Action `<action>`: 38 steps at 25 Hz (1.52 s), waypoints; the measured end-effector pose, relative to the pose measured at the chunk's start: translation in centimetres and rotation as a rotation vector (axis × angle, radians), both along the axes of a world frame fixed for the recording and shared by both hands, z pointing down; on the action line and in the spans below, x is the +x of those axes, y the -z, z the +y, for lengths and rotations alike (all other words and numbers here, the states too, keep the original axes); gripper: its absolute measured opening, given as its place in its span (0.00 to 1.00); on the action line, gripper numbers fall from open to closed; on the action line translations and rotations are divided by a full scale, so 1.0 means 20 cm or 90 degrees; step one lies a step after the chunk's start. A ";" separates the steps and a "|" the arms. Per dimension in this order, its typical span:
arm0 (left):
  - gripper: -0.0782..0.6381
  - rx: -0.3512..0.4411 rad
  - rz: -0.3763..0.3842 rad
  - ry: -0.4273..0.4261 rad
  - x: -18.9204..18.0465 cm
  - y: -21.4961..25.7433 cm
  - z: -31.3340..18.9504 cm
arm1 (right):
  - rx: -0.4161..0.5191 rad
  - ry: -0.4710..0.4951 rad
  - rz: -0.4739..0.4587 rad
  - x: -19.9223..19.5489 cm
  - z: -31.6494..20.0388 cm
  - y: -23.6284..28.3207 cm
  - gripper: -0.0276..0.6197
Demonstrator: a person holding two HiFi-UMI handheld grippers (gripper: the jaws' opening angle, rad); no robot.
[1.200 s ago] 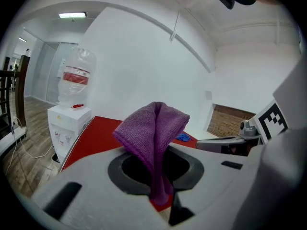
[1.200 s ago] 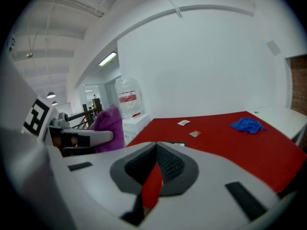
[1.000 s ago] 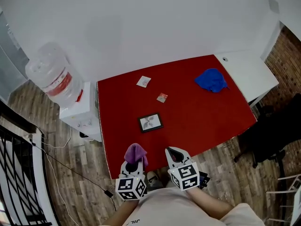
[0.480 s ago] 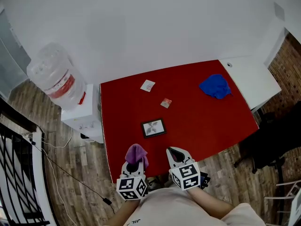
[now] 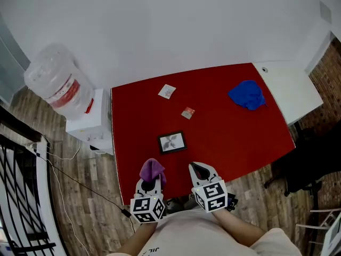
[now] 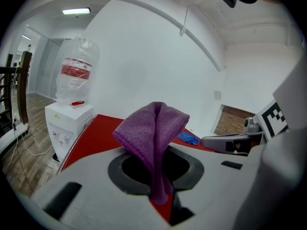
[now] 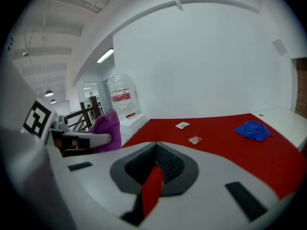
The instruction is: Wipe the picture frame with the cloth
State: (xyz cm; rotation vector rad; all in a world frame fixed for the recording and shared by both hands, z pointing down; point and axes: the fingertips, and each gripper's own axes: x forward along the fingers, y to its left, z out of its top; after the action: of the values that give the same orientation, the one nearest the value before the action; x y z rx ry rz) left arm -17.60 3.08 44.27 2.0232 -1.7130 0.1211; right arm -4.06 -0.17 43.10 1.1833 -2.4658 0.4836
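A small black picture frame (image 5: 172, 142) lies flat on the red table (image 5: 224, 137), a little left of its middle. My left gripper (image 5: 152, 176) hangs over the table's near edge, shut on a purple cloth (image 5: 152, 170) that bunches up between its jaws; the cloth (image 6: 154, 138) fills the middle of the left gripper view. My right gripper (image 5: 201, 170) is beside it at the near edge, jaws closed together with nothing in them, (image 7: 156, 169). Both grippers are short of the frame. The purple cloth (image 7: 106, 130) also shows at the left of the right gripper view.
A blue cloth (image 5: 247, 94) lies at the table's far right. A white packet (image 5: 167, 91) and a small orange packet (image 5: 187, 112) lie beyond the frame. A water dispenser (image 5: 56, 87) stands left of the table, a white counter (image 5: 290, 87) at its right.
The head view has shifted slightly, so the table sits a little differently in the picture. Both grippers stay at the near edge, the left still holding the purple cloth.
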 end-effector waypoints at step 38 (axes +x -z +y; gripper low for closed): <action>0.20 -0.194 -0.613 -0.441 -0.11 -0.98 -0.97 | -0.062 0.001 0.017 -0.10 -0.38 -0.53 0.05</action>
State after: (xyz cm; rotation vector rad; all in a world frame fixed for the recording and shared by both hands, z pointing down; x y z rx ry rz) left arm -19.87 -16.39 63.94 2.3621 -1.1732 1.6860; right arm -5.98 -7.80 53.71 1.1419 -2.3922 0.5764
